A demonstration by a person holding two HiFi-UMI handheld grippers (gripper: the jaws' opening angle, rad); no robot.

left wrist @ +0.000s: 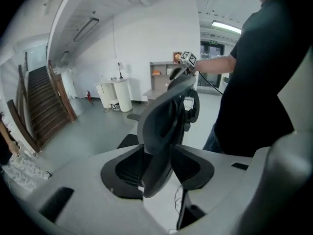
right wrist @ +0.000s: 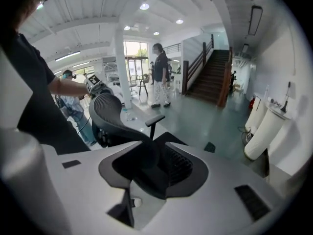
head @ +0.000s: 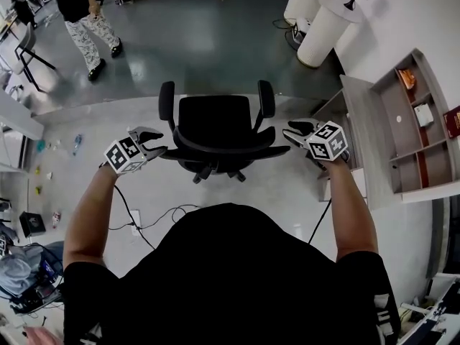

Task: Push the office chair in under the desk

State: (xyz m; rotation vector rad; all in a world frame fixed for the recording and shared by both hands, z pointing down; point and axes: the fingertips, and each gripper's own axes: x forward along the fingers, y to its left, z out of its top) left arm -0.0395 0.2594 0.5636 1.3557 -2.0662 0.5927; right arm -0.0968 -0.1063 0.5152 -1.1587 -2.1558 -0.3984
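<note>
A black office chair (head: 215,131) stands on the floor in front of me, its seat pointing away. The grey desk (head: 363,131) runs along the wall to the chair's right. My left gripper (head: 154,141) is at the left edge of the backrest (left wrist: 164,126). In the left gripper view its jaws (left wrist: 159,173) straddle that edge with a gap on both sides, so it is open. My right gripper (head: 295,134) is at the backrest's right edge (right wrist: 110,114). Its jaws (right wrist: 154,168) also stand apart around the rim, open.
A shelf unit (head: 424,128) sits beside the desk at the right. White cylindrical stands (head: 320,31) are at the back right. A person (head: 86,13) walks at the far left, near a folding chair (head: 21,49). Cables (head: 154,218) lie on the floor by my feet.
</note>
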